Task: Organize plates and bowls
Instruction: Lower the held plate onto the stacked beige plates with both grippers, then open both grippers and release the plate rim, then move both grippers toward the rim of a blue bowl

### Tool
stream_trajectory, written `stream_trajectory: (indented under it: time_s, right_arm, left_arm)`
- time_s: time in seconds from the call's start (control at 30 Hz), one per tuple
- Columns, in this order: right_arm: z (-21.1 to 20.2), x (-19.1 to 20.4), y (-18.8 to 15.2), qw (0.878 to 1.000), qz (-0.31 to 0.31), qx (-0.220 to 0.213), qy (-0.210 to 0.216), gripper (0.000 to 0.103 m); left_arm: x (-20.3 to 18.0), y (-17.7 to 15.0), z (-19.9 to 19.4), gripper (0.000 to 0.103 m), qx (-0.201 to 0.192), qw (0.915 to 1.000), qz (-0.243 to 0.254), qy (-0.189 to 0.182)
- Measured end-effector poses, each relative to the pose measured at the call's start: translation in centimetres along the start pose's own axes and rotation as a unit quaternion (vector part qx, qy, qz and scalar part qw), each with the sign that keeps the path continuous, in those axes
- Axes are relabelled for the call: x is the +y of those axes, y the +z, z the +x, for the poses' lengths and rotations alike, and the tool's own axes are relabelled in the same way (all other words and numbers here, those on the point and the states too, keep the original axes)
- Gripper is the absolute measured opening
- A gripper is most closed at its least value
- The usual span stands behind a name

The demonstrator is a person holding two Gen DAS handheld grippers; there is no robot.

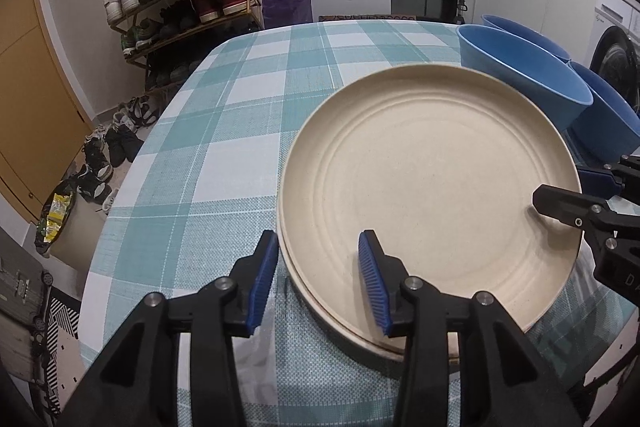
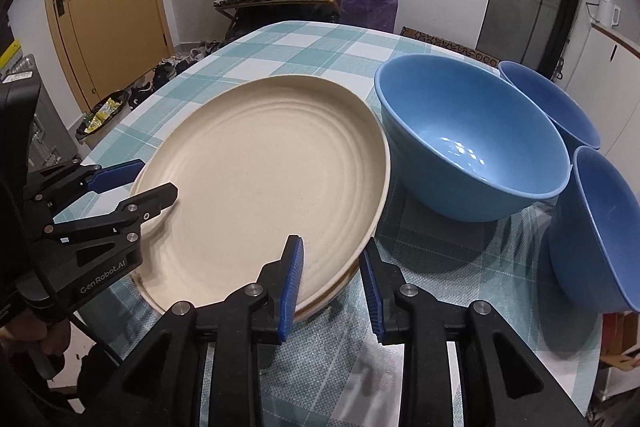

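a table in teal checked cloth [image 2: 304, 43] bears stacked cream plates [image 2: 260, 179] beside three blue bowls [image 2: 472, 139].

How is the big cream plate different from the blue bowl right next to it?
The cream plate is flat and shallow with ringed ridges; the nearest blue bowl is deep and smooth inside. The plate lies on another plate beneath it; the bowl stands alone on the checked tablecloth. The plate looks matte, the bowl glossy. Both are round and empty.

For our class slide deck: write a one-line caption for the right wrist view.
Both grippers' fingers straddle opposite rims of stacked beige plates on a checked cloth, three blue bowls alongside.
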State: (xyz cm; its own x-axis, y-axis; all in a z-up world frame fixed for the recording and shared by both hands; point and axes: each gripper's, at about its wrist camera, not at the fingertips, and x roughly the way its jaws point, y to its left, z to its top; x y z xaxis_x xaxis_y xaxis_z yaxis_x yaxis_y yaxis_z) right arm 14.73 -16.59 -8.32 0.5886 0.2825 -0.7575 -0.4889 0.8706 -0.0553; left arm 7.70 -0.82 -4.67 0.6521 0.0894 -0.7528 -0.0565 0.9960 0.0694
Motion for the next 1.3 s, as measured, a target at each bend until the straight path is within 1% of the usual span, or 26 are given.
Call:
stream_trajectory:
  time_s: [0.03, 0.1, 0.27, 0.33, 0.4, 0.47, 0.5, 0.53, 0.6, 0.67, 0.7, 0.73, 0.8, 0.87, 0.93, 1.0, 1.07, 1.3]
  right_arm:
    - [0.0, -0.2, 0.0, 1.000, 0.003, 0.000, 0.004, 0.029]
    - [-0.1, -0.6, 0.0, 1.000, 0.008, 0.001, 0.011, 0.034]
    - [-0.1, -0.5, -0.1, 1.000, -0.006, 0.006, 0.007, 0.035]
    - [0.0, -0.4, -0.1, 1.000, -0.012, 0.005, 0.002, 0.037]
    - [-0.2, -0.5, -0.1, 1.000, -0.010, 0.003, 0.010, 0.043]
    - [-0.4, -0.7, -0.2, 1.000, -0.008, -0.001, 0.016, 0.049]
    - [-0.6, -0.8, -0.2, 1.000, -0.006, -0.005, 0.018, 0.050]
    - [-0.8, -0.9, -0.1, 1.000, -0.005, -0.007, 0.020, 0.052]
    - [-1.3, -1.0, -0.1, 1.000, -0.003, -0.012, 0.026, 0.065]
    - [-1.9, -1.2, 0.0, 0.999, 0.001, -0.022, 0.040, 0.070]
    - [-2.3, -1.3, 0.1, 0.999, 0.004, -0.027, 0.047, 0.075]
    - [-2.6, -1.4, 0.1, 0.998, 0.008, -0.030, 0.053, 0.078]
    - [-3.3, -1.6, 0.3, 0.997, 0.015, -0.038, 0.061, 0.084]
    - [-4.1, -1.9, 0.6, 0.997, 0.021, -0.047, 0.064, 0.086]
    - [-4.8, -2.3, 0.9, 0.996, 0.030, -0.055, 0.066, 0.090]
    - [-5.6, -2.8, 1.2, 0.995, 0.039, -0.061, 0.066, 0.094]
    - [-6.6, -3.3, 1.5, 0.994, 0.044, -0.075, 0.062, 0.100]
    - [-9.5, -6.2, 2.5, 0.991, 0.073, -0.105, 0.045, 0.102]
  left_arm:
    - [0.0, 0.0, 0.0, 0.042, 0.001, 1.0000, 0.000, -0.001]
    - [0.0, 0.0, -0.1, 0.042, 0.000, 1.0000, 0.002, -0.001]
    - [-0.1, 0.1, 0.1, 0.044, 0.001, 1.0000, -0.001, -0.002]
    - [-0.1, 0.1, -0.1, 0.046, 0.000, 1.0000, -0.001, -0.002]
    - [0.0, 0.3, -0.3, 0.049, -0.003, 1.0000, -0.004, -0.003]
    - [0.2, 0.5, -0.7, 0.054, -0.007, 0.9999, -0.008, -0.009]
    - [0.2, 0.7, -1.0, 0.058, -0.009, 0.9998, -0.010, -0.012]
    - [0.2, 0.8, -1.3, 0.058, -0.012, 0.9998, -0.010, -0.015]
    - [0.1, 1.2, -2.0, 0.058, -0.021, 0.9996, -0.005, -0.021]
    - [-0.1, 1.6, -2.7, 0.064, -0.030, 0.9992, -0.002, -0.026]
    - [-0.3, 1.8, -3.1, 0.075, -0.034, 0.9990, -0.002, -0.029]
    - [-0.3, 2.0, -3.4, 0.084, -0.039, 0.9987, -0.002, -0.032]
    - [-0.6, 2.5, -4.3, 0.088, -0.052, 0.9978, 0.000, -0.041]
    - [-0.8, 3.1, -4.8, 0.092, -0.057, 0.9972, 0.000, -0.048]
    - [-1.0, 3.4, -5.3, 0.099, -0.059, 0.9966, -0.003, -0.057]
    - [-1.2, 4.0, -5.6, 0.101, -0.063, 0.9955, -0.004, -0.070]
    - [-1.6, 4.5, -5.9, 0.103, -0.065, 0.9949, -0.002, -0.076]
    - [-2.9, 6.8, -7.0, 0.103, -0.078, 0.9921, 0.006, -0.098]
